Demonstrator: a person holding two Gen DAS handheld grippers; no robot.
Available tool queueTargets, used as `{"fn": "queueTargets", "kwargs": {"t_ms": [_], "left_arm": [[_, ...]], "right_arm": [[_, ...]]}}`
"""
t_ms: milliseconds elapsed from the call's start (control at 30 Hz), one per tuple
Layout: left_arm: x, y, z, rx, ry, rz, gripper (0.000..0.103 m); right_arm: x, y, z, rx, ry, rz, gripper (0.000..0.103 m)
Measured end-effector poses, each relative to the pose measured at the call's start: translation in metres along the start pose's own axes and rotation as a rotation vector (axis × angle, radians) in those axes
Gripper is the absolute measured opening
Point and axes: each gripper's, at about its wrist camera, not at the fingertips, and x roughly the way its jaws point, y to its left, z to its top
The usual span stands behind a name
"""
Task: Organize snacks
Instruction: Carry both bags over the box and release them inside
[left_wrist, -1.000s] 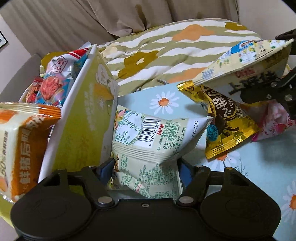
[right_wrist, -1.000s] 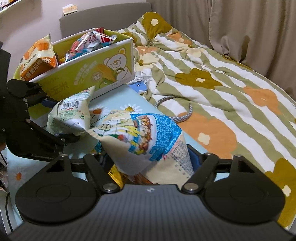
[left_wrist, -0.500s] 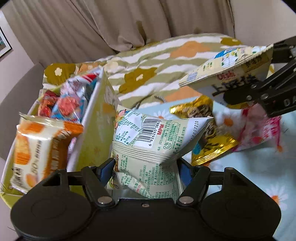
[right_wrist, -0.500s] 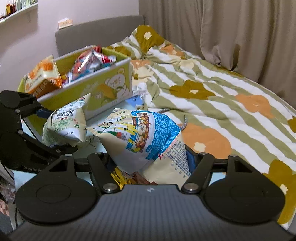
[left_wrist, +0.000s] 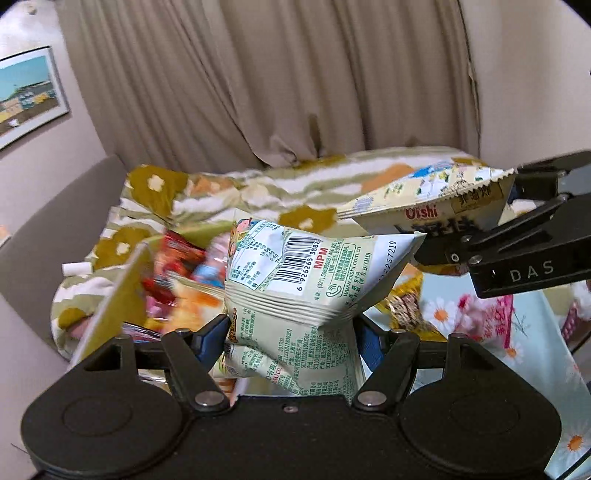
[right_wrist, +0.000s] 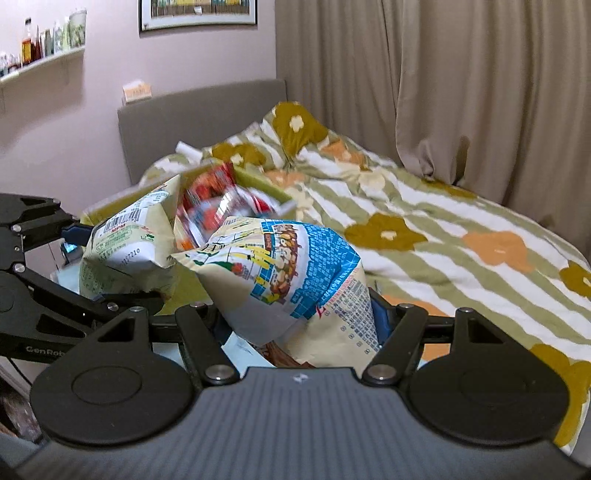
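The left gripper (left_wrist: 291, 339) is clamping a pale green snack bag (left_wrist: 314, 273) above the yellow box (left_wrist: 114, 302) of snacks. The right gripper (right_wrist: 299, 317) is gripping a blue-and-cream Oishi bag (right_wrist: 291, 273), carrying it just beside the first.

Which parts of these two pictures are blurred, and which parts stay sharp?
Left wrist view: the green barcode bag in the left claw is sharp; the snacks in the yellow box are smeared. Right wrist view: the blue-printed bag is sharp; the red packets behind are blurred; the curtains bend near the edges.
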Motion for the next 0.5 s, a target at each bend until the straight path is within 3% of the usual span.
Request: {"fn": "queueTargets", "kwargs": {"t_ms": [300,500], "left_arm": [[-0.024,0.085,0.008,-0.055,-0.097,0.055,0.075],[0.001,0.148,0.012,-0.051,-0.084,0.055,0.075]], "right_arm": [[-0.012,0.062,0.054,0.037,-0.093,-0.005,0.084],[0.016,0.116,0.097,0.074,-0.117,-0.036,0.084]]}}
